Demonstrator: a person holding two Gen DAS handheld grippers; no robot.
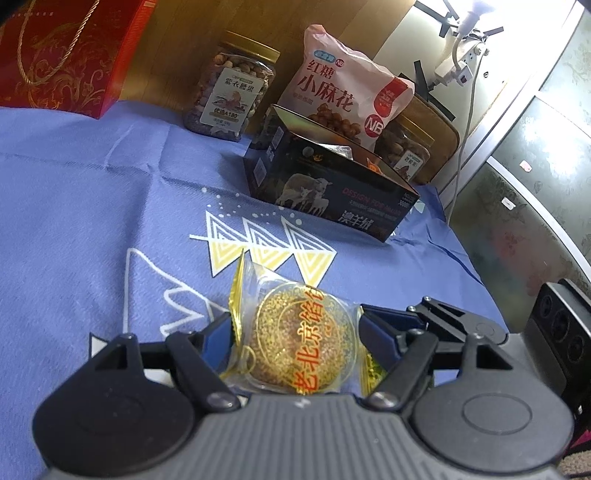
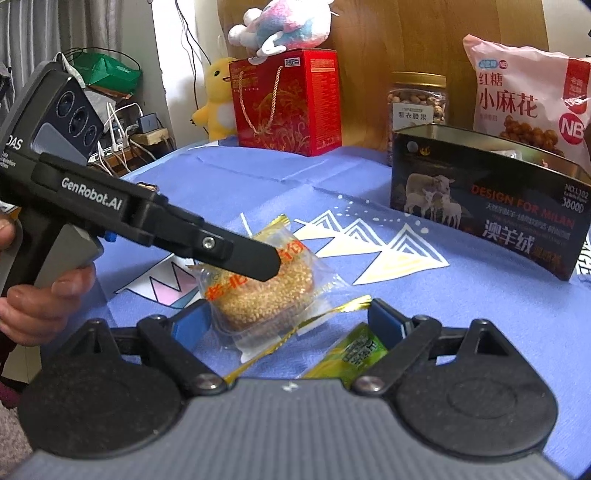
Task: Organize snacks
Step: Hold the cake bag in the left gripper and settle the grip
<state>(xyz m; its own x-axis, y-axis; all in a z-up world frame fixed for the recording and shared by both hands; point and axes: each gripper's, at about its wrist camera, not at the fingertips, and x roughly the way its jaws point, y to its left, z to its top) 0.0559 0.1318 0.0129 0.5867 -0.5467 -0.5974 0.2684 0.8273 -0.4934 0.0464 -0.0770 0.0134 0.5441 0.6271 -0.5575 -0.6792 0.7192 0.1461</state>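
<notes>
A wrapped sesame cake (image 1: 295,343) in clear plastic with gold edges lies on the blue cloth (image 1: 92,206). My left gripper (image 1: 293,328) has its blue pads on both sides of the cake and is closed on it. In the right wrist view the cake (image 2: 266,295) sits under the left gripper's finger (image 2: 240,254). My right gripper (image 2: 284,317) is open just in front of the cake, with a green snack packet (image 2: 351,350) lying near its right pad. A black open box (image 1: 328,184) stands further back; it also shows in the right wrist view (image 2: 491,206).
Behind the box stand a pink snack bag (image 1: 340,88), a nut jar (image 1: 232,88) and a second jar (image 1: 406,147). A red gift box (image 2: 288,103) and plush toys (image 2: 284,26) are at the back. The bed edge drops off at the right (image 1: 476,266).
</notes>
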